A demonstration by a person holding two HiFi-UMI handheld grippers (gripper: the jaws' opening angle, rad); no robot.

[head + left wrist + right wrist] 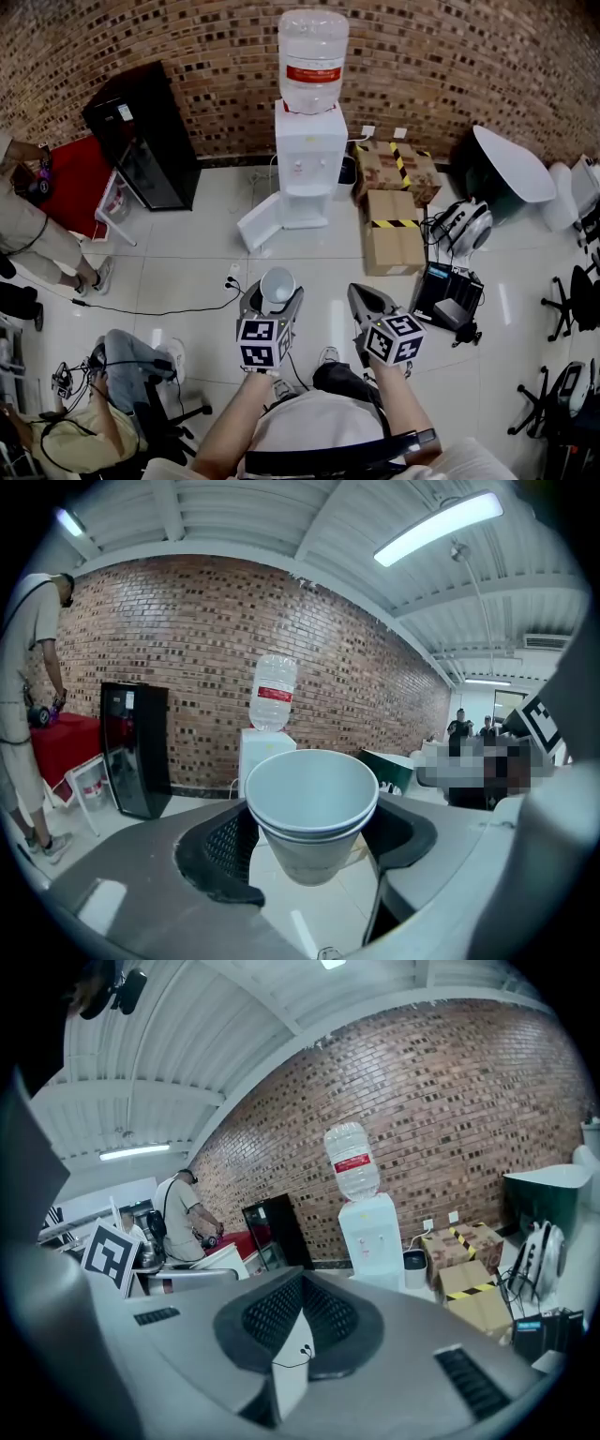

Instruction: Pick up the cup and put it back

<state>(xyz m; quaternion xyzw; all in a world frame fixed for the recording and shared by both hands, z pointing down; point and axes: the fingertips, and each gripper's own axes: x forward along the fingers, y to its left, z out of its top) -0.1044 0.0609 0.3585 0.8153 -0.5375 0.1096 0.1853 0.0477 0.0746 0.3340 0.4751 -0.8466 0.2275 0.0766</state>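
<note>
left tongs clamp the white cup upright, right tongs pressed together.

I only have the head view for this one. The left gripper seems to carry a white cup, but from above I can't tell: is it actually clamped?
Observer: Yes. In the left gripper view, the left gripper has a pad against each side of the cup, which is upright and clear of the floor.
Operator: Is it a single cup?
Observer: That view shows two rims, one just under the other, so it looks like two nested cups.
Operator: And the right gripper?
Observer: In its own view, the right gripper has its jaws together with nothing between them.
</note>
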